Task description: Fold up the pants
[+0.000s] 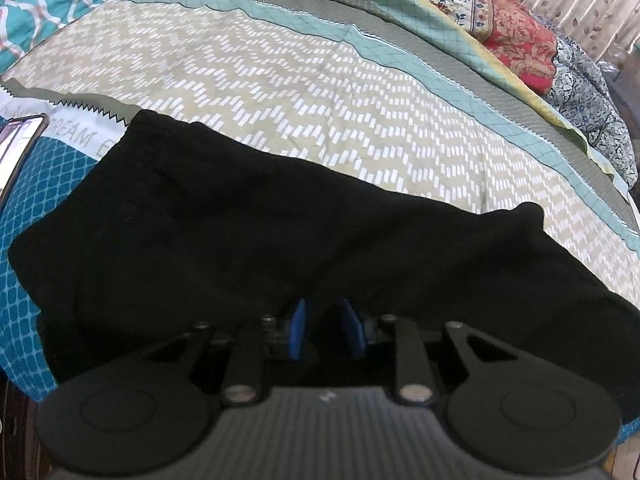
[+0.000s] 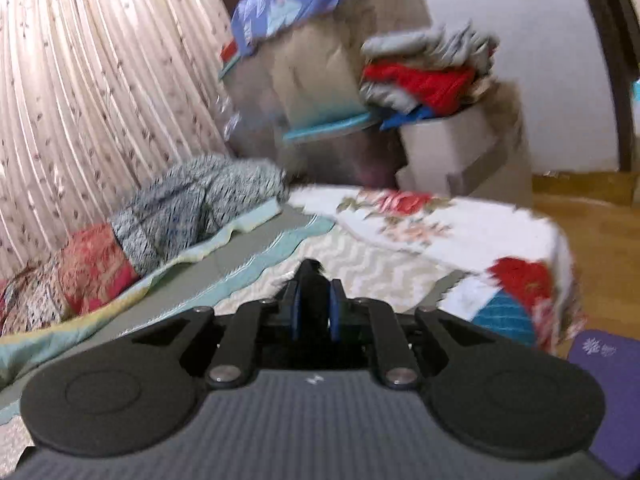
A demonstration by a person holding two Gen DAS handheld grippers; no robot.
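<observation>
The bed (image 1: 280,92) carried a beige zigzag-print cover edged in teal, with patterned quilts (image 1: 516,36) heaped along its far side against a pleated leaf-print curtain (image 2: 92,80). Beyond the bed's end stood a bin piled with clothes (image 2: 428,80) on a wooden floor (image 2: 600,248). The black pants (image 1: 240,240) lay folded across the near edge of the bed. The left gripper (image 1: 326,326) pointed steeply down at them, jaws slightly parted with black cloth bunched between. The right gripper (image 2: 314,312) pointed nearly level over the bed; its jaws looked clenched on a dark scrap, though blur left that uncertain.
</observation>
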